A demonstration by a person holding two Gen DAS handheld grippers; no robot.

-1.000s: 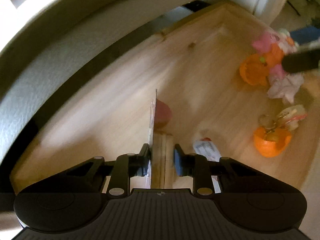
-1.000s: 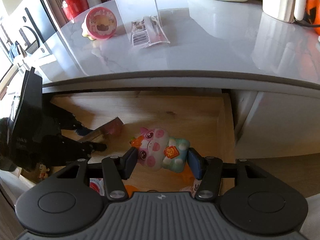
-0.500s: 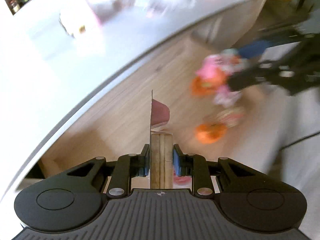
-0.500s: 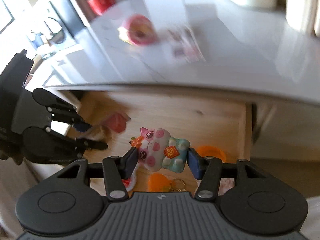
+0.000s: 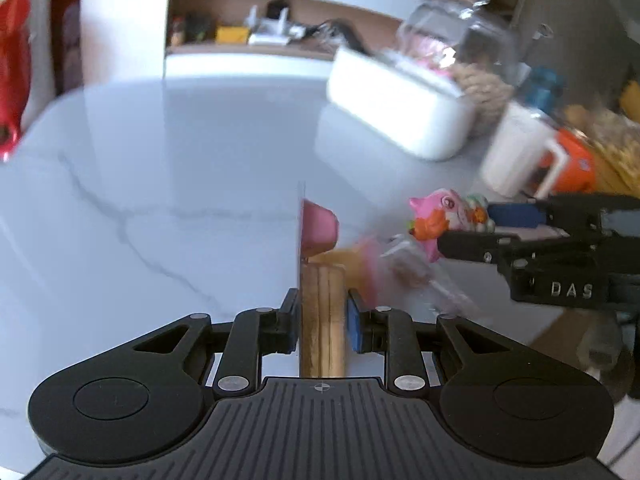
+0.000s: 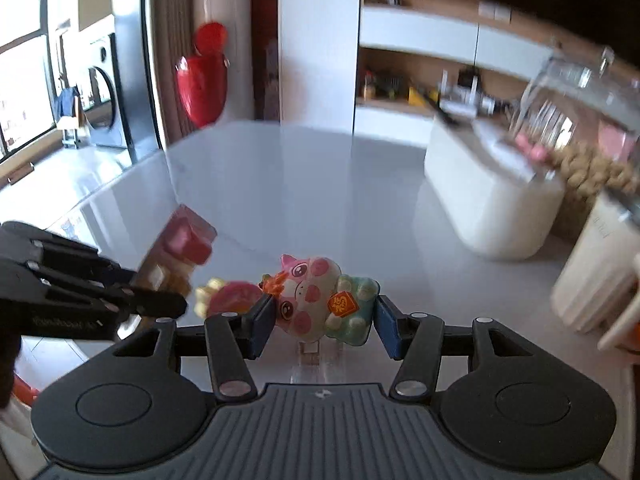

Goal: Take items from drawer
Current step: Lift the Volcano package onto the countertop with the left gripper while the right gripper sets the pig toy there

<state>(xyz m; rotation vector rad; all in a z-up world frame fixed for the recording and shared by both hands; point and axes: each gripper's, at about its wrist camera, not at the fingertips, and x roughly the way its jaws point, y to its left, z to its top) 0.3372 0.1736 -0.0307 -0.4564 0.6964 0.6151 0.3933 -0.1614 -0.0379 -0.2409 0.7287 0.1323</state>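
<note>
- The left gripper [image 5: 322, 322] is clamped on a wooden-handled item [image 5: 322, 312], a flat packaged thing with a pink block [image 5: 318, 230] at its far end that stands straight out ahead of the jaws. The jaws have just been easing wider, yet the handle sits between both pads and is carried clear of any surface.
- The right gripper [image 6: 320, 326] grasps a pink-and-white pig toy [image 6: 316, 300], its pads pressing the toy's two flanks; a clear tab hangs below it.
- Beyond both tools lies the white marble countertop [image 5: 160, 208]; the drawer is in neither view, so I judge both items are already lifted out and now held above the counter.
- Just past the left gripper's right finger, blurred, a pink round piece [image 6: 232, 298] and a clear packet [image 5: 416, 276] lie on the counter, seemingly items brought out already.
- Farther off, to the right of both tools, stand a white box [image 6: 492, 208] and a white jug [image 5: 516, 160].
- Left to do, by my reading: set these two items down and let go. Whether more waits in the drawer cannot be told.
</note>
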